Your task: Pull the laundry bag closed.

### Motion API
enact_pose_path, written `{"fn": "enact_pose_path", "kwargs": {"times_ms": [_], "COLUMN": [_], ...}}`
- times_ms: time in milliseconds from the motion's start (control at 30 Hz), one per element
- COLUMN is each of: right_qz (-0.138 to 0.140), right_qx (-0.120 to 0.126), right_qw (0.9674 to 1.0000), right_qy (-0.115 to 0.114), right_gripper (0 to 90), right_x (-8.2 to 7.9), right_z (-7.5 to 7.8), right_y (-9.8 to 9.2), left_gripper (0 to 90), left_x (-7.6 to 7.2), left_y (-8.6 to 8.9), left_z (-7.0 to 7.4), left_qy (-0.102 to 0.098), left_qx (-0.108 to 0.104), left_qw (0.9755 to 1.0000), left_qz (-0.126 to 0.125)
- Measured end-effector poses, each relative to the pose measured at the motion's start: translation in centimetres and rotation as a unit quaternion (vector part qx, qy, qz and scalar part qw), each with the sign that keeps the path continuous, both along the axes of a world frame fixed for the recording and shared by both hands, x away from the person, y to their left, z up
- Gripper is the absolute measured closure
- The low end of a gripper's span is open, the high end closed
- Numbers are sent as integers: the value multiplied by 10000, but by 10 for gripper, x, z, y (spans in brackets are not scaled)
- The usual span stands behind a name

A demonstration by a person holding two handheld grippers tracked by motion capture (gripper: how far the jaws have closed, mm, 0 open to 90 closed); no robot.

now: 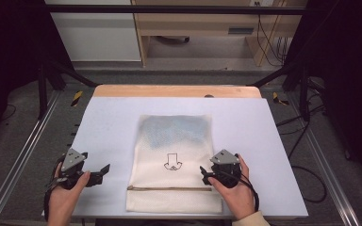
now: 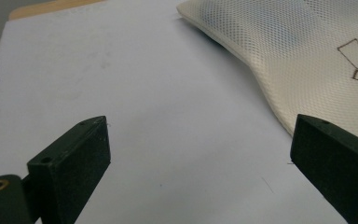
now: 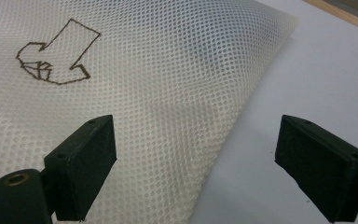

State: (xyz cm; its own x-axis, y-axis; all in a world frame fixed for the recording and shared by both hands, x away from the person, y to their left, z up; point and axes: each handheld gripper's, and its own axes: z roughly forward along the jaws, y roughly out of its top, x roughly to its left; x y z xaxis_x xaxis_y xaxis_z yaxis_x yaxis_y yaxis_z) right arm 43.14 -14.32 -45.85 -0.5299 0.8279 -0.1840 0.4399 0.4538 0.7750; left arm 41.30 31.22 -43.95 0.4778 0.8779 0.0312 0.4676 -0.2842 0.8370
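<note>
A cream mesh laundry bag [image 1: 174, 155] lies flat in the middle of the white table mat [image 1: 108, 127], with a brown arrow drawing [image 1: 172, 163] on it and a zipper [image 1: 169, 189] near its front end. Something bluish shows through its far half. My left gripper [image 1: 104, 170] rests open on the mat a little left of the bag. In the left gripper view the bag's edge [image 2: 279, 51] lies ahead to the right. My right gripper [image 1: 203, 173] is open at the bag's right edge. In the right gripper view the mesh [image 3: 168, 93] runs between the jaws.
The mat covers a wooden table top [image 1: 174, 91] whose far edge shows. Metal rails [image 1: 23, 155] run along both sides of the table. A cabinet and a desk with cables [image 1: 268, 37] stand on the floor beyond.
</note>
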Motion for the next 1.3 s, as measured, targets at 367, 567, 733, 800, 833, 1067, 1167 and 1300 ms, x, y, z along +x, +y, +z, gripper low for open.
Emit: {"fn": "enact_pose_path", "kwargs": {"times_ms": [367, 567, 733, 800, 833, 1067, 1167, 1300], "right_qz": [380, 730, 1185, 1308, 1308, 1829, 1949, 2137], "right_qx": [-44, -171, -342, -428, -428, -796, -927, -1132], "right_qw": [9988, 9966, 9914, 9892, 9892, 9772, 9725, 9647], "right_qy": [316, 337, 446, 500, 500, 731, 880, 1046], "right_gripper": [134, 154, 177, 184, 184, 280, 303, 369], "right_x": [-5, -8, -9, -8, -8, 0, 3, 8], "right_z": [2, 13, 21, 23, 23, 36, 38, 44], "right_y": [11, 30, 58, 68, 68, 104, 113, 130], "left_gripper": [51, 53, 54, 54, 54, 55, 55, 55], "left_x": [-31, -28, -26, -26, -26, -27, -27, -26], "left_y": [-1, 1, 1, 0, 0, -6, -5, -2], "left_z": [0, -4, -5, -6, -6, -8, -7, -6], "left_qy": [41, 130, 119, 121, 147, 246, 224, 245], "left_qx": [422, 400, 380, 389, 408, 518, 524, 511], "left_qw": [9990, 9991, 9992, 9992, 9990, 9983, 9983, 9983], "left_qz": [-160, -68, -45, -43, -61, -139, -128, -115]}}
